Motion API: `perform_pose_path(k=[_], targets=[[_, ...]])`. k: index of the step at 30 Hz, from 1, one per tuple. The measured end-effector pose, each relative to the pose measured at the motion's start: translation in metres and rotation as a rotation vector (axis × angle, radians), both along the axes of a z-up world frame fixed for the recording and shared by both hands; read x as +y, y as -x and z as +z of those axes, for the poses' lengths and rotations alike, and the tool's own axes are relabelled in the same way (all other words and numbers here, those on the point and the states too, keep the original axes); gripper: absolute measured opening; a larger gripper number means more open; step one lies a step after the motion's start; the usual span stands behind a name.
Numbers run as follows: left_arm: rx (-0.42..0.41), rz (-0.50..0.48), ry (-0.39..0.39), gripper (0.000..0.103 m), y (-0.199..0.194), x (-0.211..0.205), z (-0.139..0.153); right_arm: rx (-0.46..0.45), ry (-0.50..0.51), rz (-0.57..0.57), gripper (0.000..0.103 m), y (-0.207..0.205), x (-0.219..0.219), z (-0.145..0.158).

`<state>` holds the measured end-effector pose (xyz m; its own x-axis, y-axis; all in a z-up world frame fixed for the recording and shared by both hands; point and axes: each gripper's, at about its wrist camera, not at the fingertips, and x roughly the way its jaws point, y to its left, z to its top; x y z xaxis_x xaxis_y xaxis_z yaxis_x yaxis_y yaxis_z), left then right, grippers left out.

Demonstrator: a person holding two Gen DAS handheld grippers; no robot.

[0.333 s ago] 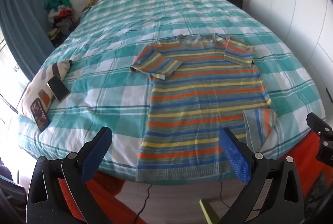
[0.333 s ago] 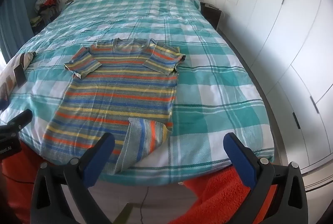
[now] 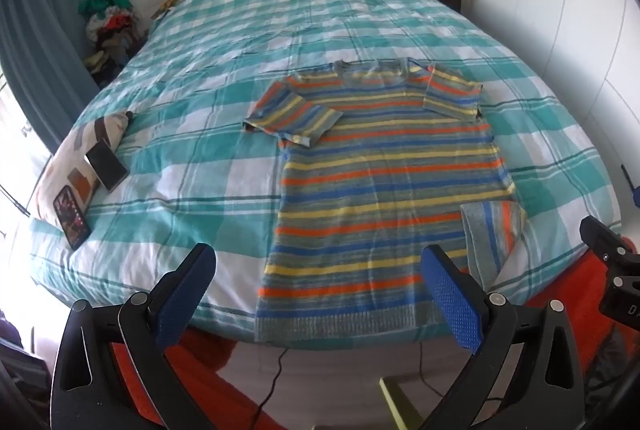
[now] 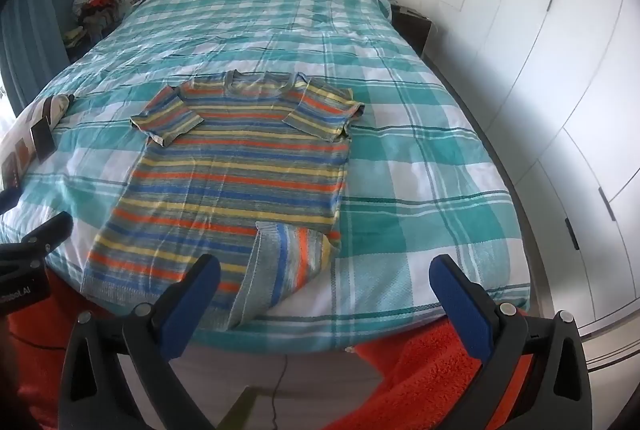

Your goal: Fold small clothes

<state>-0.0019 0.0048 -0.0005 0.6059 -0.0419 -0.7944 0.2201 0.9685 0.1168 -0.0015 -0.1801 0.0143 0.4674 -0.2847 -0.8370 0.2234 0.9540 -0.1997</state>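
A striped knit T-shirt (image 3: 384,182) in orange, blue, yellow and grey lies flat on the bed, collar away from me; it also shows in the right wrist view (image 4: 236,182). Both sleeves are folded in onto the body, and the hem's right corner (image 4: 280,262) is flipped up over the body. My left gripper (image 3: 320,290) is open and empty, just short of the hem. My right gripper (image 4: 324,294) is open and empty, near the bed's foot edge, to the right of the flipped corner.
The bed has a teal and white checked cover (image 3: 200,158). A patterned pillow (image 3: 80,166) at the left edge carries two phones (image 3: 106,166). White wardrobe doors (image 4: 560,70) run along the right. Orange fabric (image 4: 420,370) lies below the bed's foot. A clothes pile (image 3: 108,26) sits far left.
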Motion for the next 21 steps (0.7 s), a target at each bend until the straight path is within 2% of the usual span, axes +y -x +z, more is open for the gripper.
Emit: perform_pose_path(k=[21], targets=[[0.029, -0.013, -0.012, 0.102, 0.001, -0.007, -0.008, 0.012, -0.005, 0.014, 0.103, -0.005, 0.001, -0.005]])
